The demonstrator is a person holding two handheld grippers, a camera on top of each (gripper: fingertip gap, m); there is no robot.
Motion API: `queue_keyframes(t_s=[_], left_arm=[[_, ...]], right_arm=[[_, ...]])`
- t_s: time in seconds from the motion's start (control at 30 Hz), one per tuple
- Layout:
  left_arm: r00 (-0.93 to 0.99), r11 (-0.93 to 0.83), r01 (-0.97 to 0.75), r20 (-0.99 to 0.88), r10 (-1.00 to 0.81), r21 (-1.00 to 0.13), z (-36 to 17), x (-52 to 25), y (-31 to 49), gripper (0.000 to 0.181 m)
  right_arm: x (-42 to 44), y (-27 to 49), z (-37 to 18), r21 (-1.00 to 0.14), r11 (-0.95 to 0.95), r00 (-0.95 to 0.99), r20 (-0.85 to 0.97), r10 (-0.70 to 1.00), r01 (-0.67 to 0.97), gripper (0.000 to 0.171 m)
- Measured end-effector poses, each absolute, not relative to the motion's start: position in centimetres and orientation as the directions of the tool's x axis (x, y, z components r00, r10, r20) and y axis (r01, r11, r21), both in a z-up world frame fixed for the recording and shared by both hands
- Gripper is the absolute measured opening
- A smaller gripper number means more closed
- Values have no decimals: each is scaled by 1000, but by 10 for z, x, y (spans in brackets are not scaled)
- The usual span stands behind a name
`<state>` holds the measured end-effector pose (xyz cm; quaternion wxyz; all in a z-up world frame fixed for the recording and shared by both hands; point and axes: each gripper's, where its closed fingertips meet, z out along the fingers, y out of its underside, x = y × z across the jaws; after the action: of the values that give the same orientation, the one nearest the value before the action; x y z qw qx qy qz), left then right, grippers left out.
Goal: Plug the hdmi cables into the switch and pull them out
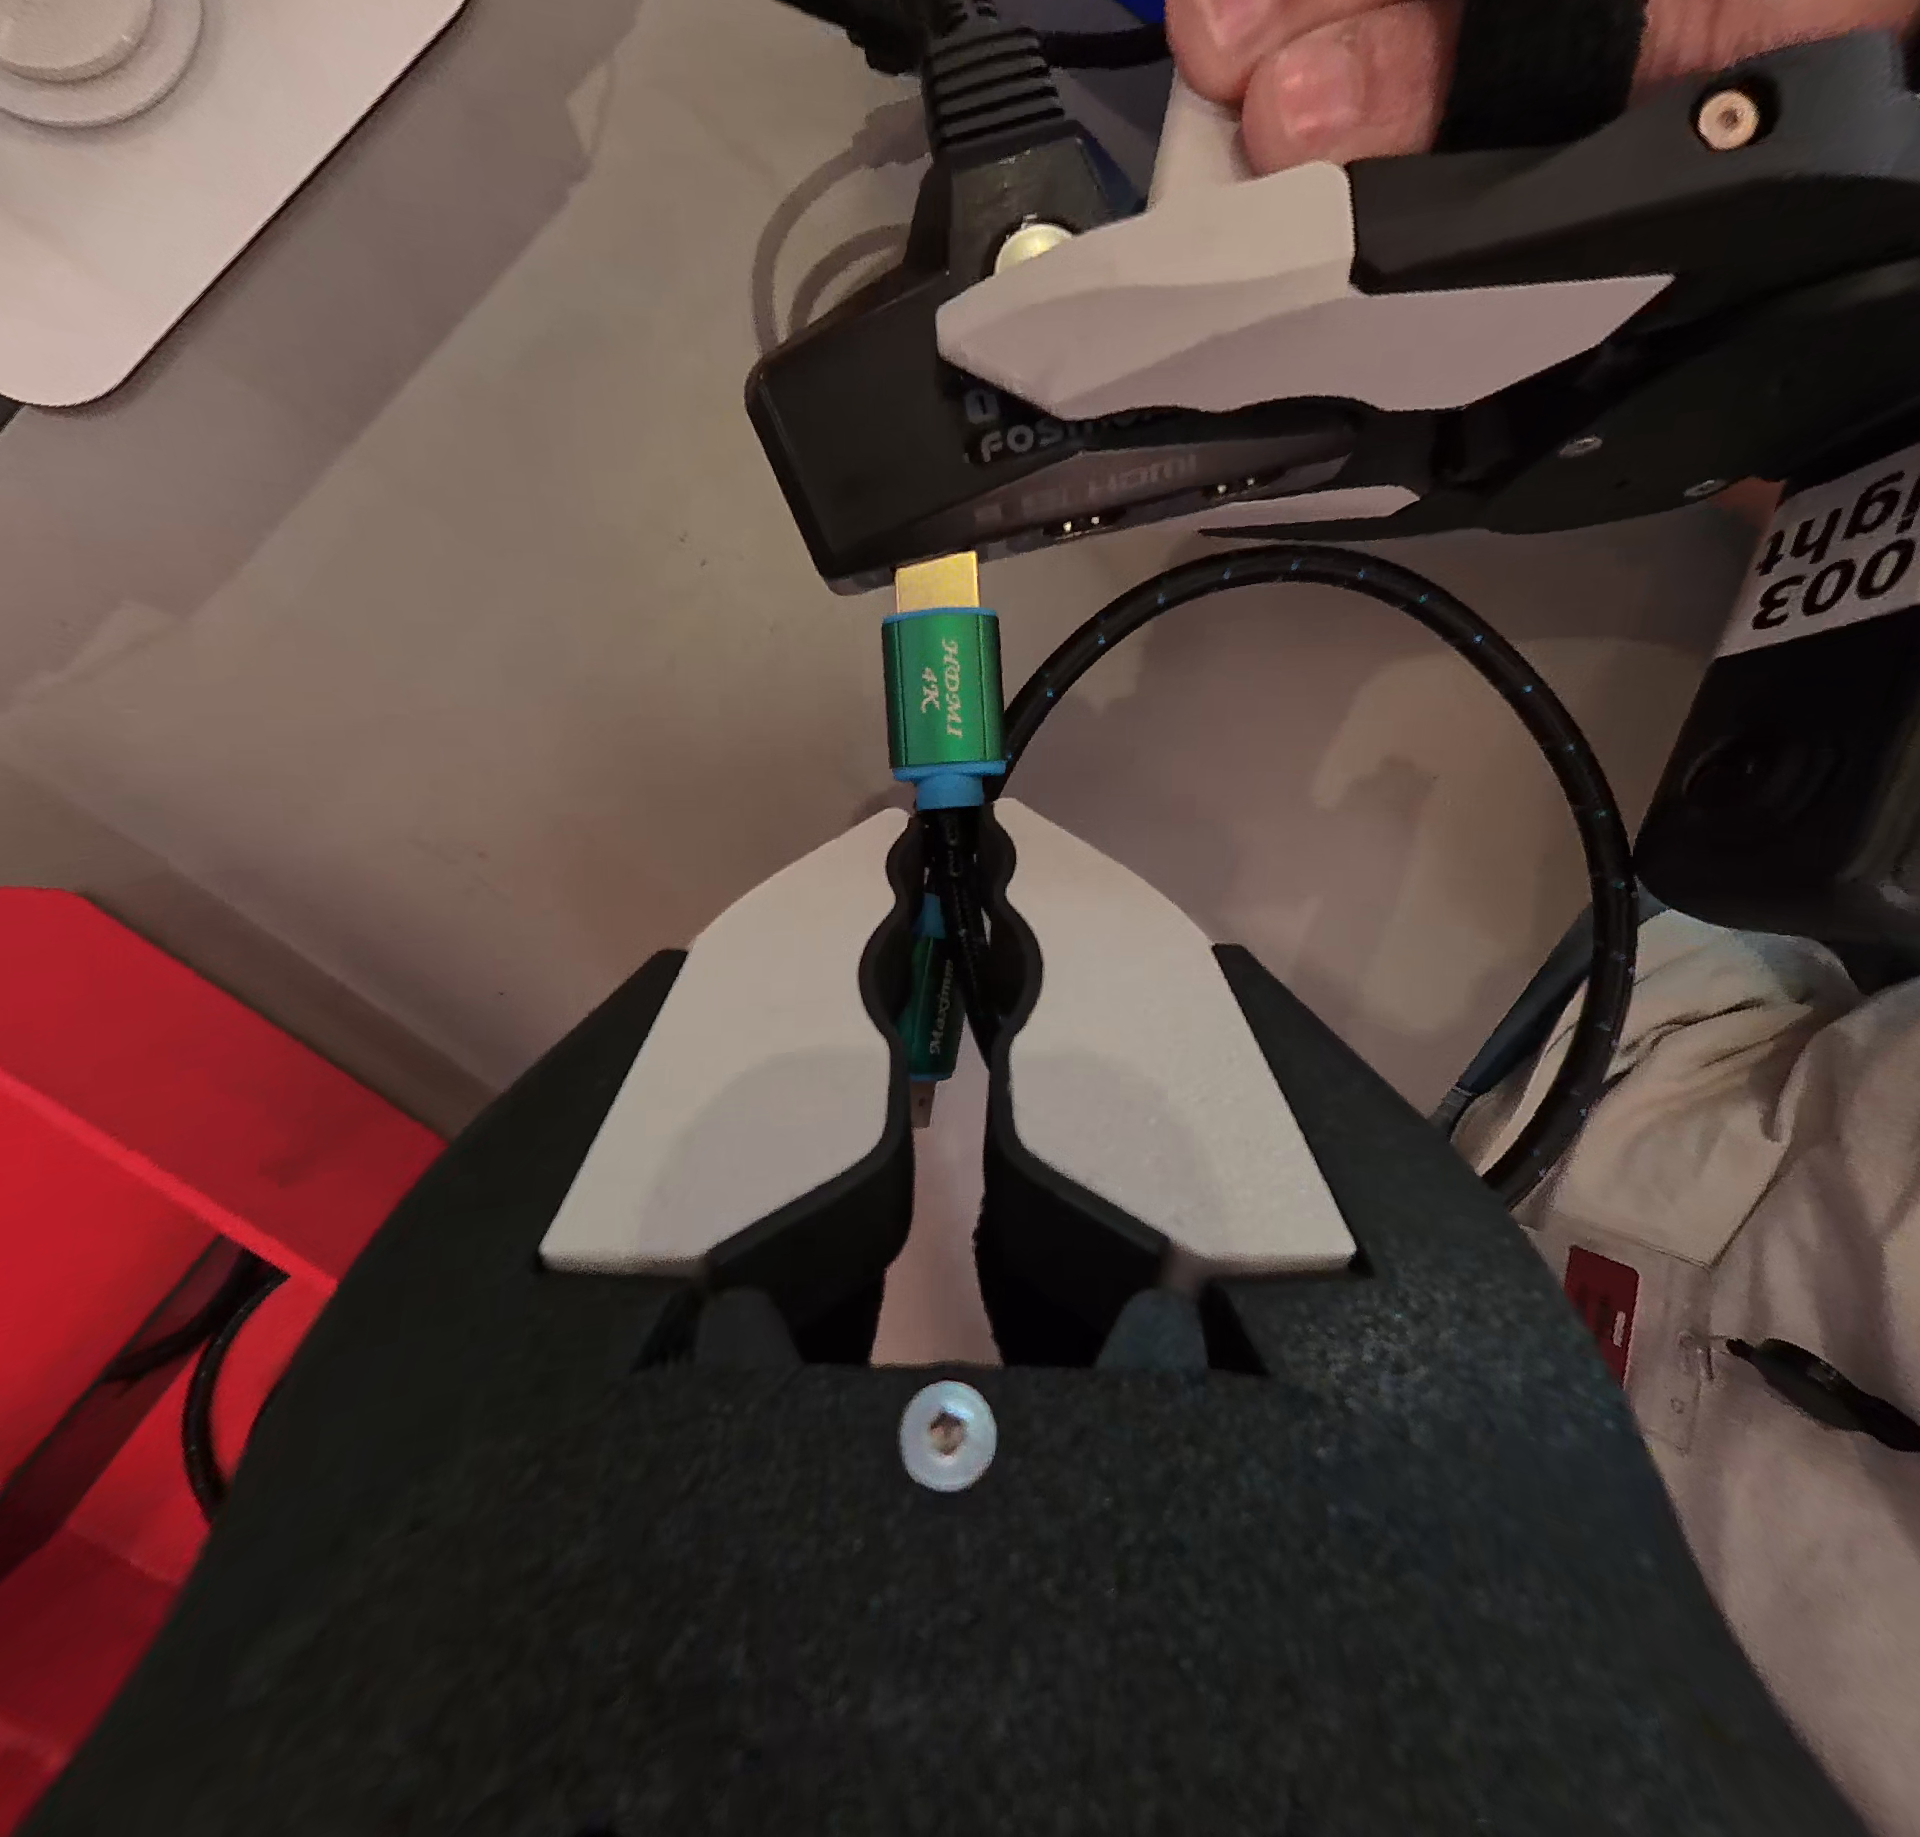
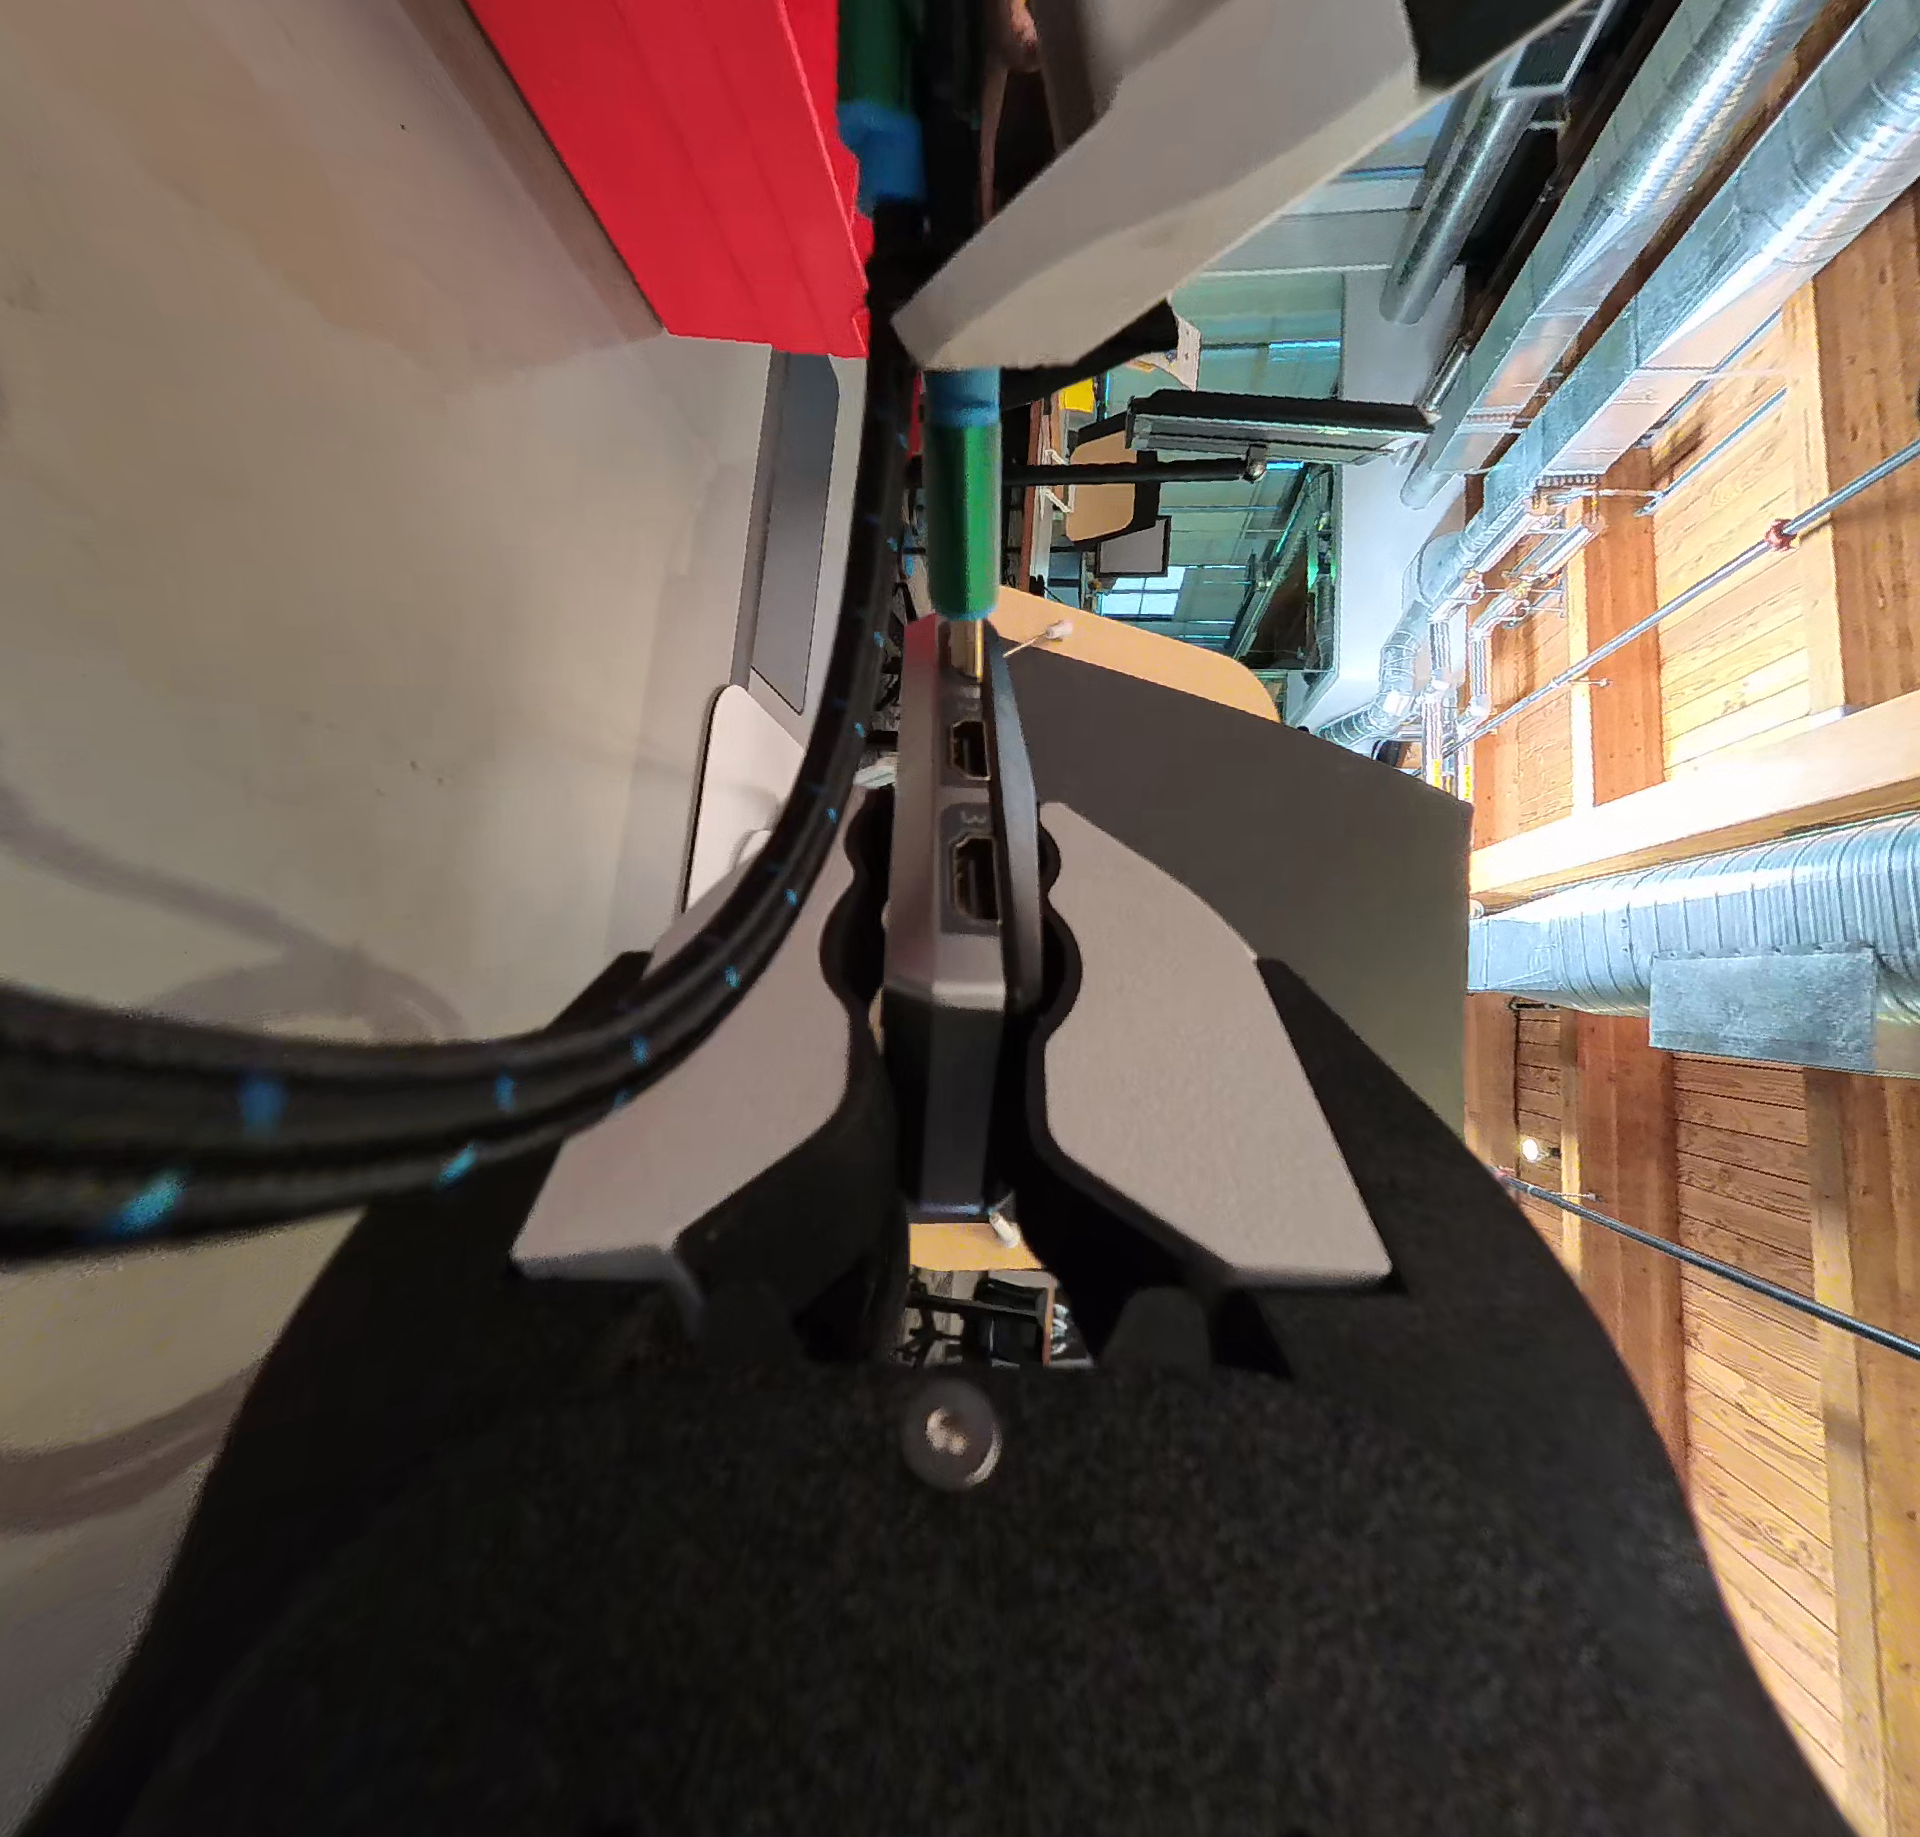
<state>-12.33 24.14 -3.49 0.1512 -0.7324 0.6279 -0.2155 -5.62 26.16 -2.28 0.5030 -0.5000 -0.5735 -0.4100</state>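
Left hand-held gripper (image 1: 951, 831) is pinching the braided cable just behind the green HDMI plug (image 1: 940, 691), whose gold tip sits in the switch (image 1: 894, 447), itself clamped in the right hand-held gripper (image 2: 951, 914) above the table (image 1: 436, 592).

The left claw (image 1: 951, 831) reaches toward twelve o'clock in its own view, its pale fingers (image 1: 790, 966) closed together at the tips around a cable. The right claw (image 1: 1195, 447) enters from three o'clock, clamped flat on a black box, with a bare hand (image 1: 1403, 31) wrapped over its handle under a black strap.
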Motion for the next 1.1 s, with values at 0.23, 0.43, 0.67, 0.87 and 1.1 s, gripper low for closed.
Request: queue_keyframes(t_s=[0.23,0.43,0.67,0.87,1.1], left_arm=[[138,-174,-863,110,-984,-474,-40,-122,245,9],[162,-217,-833,151,-975,-510,-38,-119,246,8],[169,-218,-833,141,-975,-509,-46,-116,244,8],[147,-226,-877,212,-966,-424,-53,-123,241,8],[144,-216,-919,229,-963,-329,-59,-129,245,8]], right_arm=[[-55,265,-28,8,139,-29,988,150,990,23],[-54,267,-25,-39,136,21,990,137,990,23],[-51,268,-28,-11,123,-6,990,138,992,23],[-57,268,-34,28,138,-46,991,129,990,23],[-63,270,-46,68,147,-89,986,140,987,23]])
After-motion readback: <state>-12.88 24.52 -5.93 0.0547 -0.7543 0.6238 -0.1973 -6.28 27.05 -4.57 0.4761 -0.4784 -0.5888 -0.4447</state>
